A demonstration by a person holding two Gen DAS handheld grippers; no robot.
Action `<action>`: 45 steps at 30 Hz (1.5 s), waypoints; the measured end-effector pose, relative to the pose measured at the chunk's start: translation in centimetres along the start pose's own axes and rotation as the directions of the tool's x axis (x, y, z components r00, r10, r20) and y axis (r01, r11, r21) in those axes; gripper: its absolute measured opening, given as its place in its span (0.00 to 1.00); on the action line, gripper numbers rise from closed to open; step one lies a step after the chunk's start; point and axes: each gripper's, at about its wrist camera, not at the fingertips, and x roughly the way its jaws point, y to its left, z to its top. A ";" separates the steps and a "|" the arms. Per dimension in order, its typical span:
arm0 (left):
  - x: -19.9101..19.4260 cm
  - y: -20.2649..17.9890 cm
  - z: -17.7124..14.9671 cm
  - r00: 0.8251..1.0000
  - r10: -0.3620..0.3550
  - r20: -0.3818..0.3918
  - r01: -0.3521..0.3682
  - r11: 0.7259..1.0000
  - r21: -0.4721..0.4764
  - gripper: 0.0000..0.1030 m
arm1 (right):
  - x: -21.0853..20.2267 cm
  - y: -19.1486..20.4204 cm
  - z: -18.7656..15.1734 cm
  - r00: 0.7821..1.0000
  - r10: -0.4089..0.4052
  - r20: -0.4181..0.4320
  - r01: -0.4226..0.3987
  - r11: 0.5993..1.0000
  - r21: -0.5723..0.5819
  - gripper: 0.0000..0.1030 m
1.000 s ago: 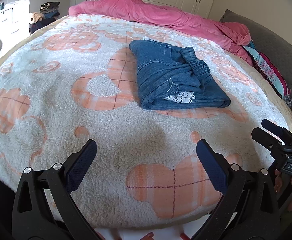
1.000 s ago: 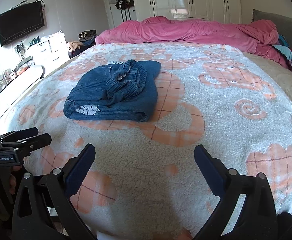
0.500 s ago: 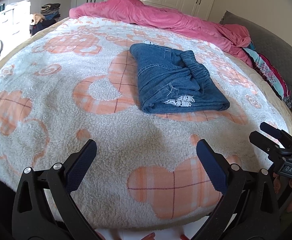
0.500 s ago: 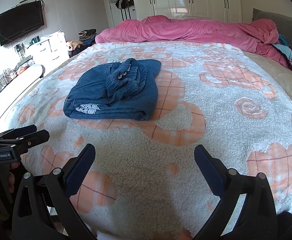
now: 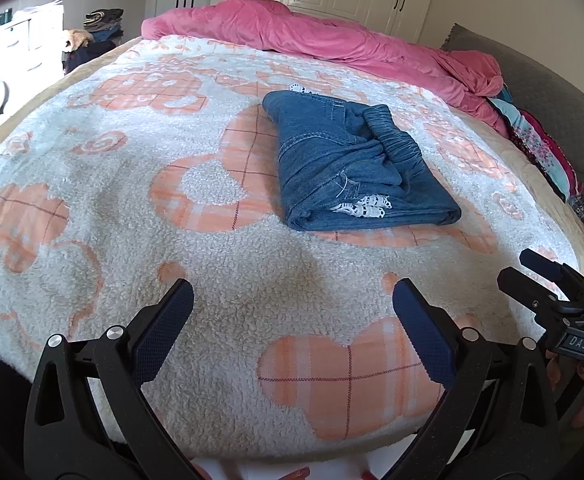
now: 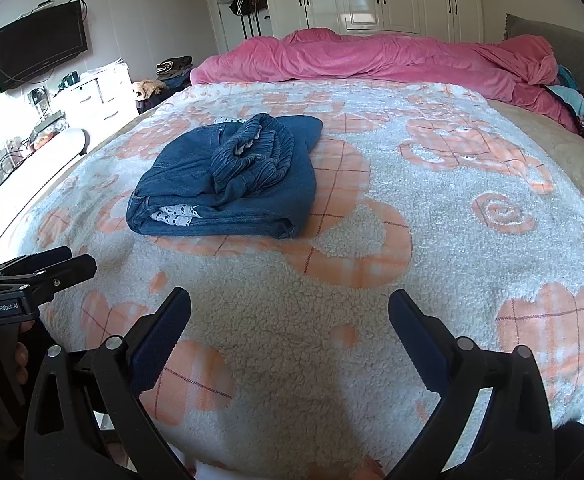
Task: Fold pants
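The blue denim pants [image 5: 356, 164] lie folded in a compact bundle on the fleece blanket [image 5: 91, 208], with white lace trim showing at the near edge. They also show in the right wrist view [image 6: 231, 184]. My left gripper [image 5: 292, 300] is open and empty, held near the bed's front edge, well short of the pants. My right gripper [image 6: 289, 308] is open and empty, also near the front edge. Each gripper shows at the side of the other's view: the right one [image 5: 548, 284] and the left one [image 6: 39, 268].
A pink duvet [image 6: 392, 60] is bunched along the far side of the bed. Colourful clothes [image 5: 540, 148] lie at the right edge by a grey headboard. White wardrobes, a dresser [image 6: 91, 100] and a wall TV [image 6: 39, 44] stand beyond.
Both grippers have drawn back slightly from the pants and stay open. The folded pants have not moved.
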 end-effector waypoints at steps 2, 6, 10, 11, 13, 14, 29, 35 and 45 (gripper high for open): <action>0.0 0.0 0.0 1.000 0.001 0.000 -0.001 1.000 0.000 0.91 | 0.0 0.0 0.0 1.000 -0.001 0.000 0.001 1.000 0.000 0.96; 0.0 0.0 0.0 1.000 0.003 0.000 -0.003 1.000 -0.001 0.91 | 0.0 0.1 0.0 1.000 -0.001 0.000 0.001 1.000 0.001 0.96; 0.0 0.0 0.0 1.000 0.003 0.000 -0.003 1.000 -0.001 0.91 | 0.0 0.1 0.0 1.000 -0.002 0.001 0.002 1.000 0.001 0.96; 0.0 0.1 0.1 1.000 0.003 -0.001 -0.003 1.000 -0.001 0.91 | 0.0 0.0 0.0 1.000 -0.003 0.001 0.003 1.000 0.001 0.96; 0.0 0.1 0.1 1.000 0.004 0.000 -0.004 1.000 -0.001 0.91 | 0.0 0.0 -0.1 1.000 -0.004 0.001 0.004 1.000 0.003 0.96; 0.0 0.1 0.1 1.000 0.005 -0.001 -0.005 1.000 -0.002 0.91 | 0.1 0.0 -0.1 1.000 -0.004 0.000 0.004 1.000 0.003 0.96; -0.1 0.2 0.1 1.000 0.002 0.003 -0.002 1.000 -0.007 0.91 | 0.3 -0.3 -0.1 1.000 -0.012 -0.008 0.012 1.000 0.004 0.96; -0.1 0.2 0.1 1.000 0.002 0.002 -0.002 1.000 -0.007 0.91 | 0.3 -0.4 -0.1 1.000 -0.012 -0.008 0.012 1.000 0.006 0.96; -0.2 0.3 0.1 1.000 0.001 0.002 -0.001 1.000 -0.011 0.91 | 0.3 -0.4 -0.1 1.000 -0.015 -0.011 0.015 1.000 0.007 0.96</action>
